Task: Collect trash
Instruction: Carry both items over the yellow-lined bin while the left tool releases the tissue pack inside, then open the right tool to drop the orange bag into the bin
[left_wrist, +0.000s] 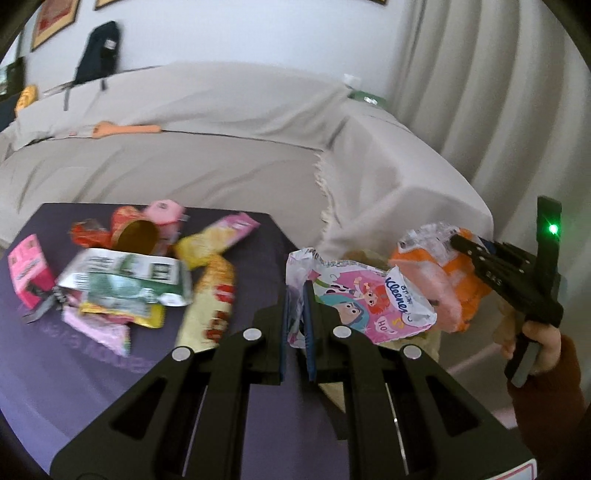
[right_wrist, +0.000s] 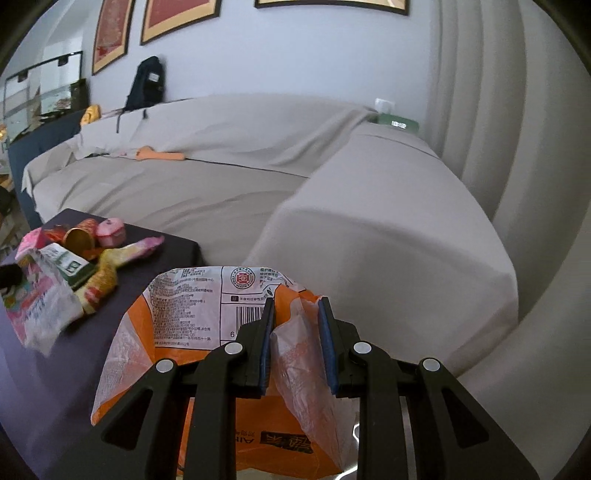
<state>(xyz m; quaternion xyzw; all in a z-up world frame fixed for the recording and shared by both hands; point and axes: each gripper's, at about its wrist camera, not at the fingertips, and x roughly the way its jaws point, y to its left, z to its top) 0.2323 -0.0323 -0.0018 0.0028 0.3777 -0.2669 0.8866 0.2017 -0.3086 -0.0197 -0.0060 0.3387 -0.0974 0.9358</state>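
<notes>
My left gripper (left_wrist: 296, 295) is shut on a crumpled pink cartoon Kleenex wrapper (left_wrist: 364, 299), held past the right edge of the dark purple table (left_wrist: 74, 369). The wrapper also shows at the left of the right wrist view (right_wrist: 40, 314). My right gripper (right_wrist: 295, 314) is shut on the rim of an orange and white plastic bag (right_wrist: 192, 314), held open beside the table. In the left wrist view the right gripper (left_wrist: 456, 240) holds that bag (left_wrist: 458, 288) just right of the wrapper. A pile of trash (left_wrist: 122, 273) lies on the table: wrappers, a pink carton, a red cup.
A sofa under a grey cover (right_wrist: 258, 177) stands behind the table, with an orange object (right_wrist: 159, 154) on its seat. A dark backpack (right_wrist: 146, 85) rests on the sofa back. Pale curtains (right_wrist: 498, 110) hang at the right.
</notes>
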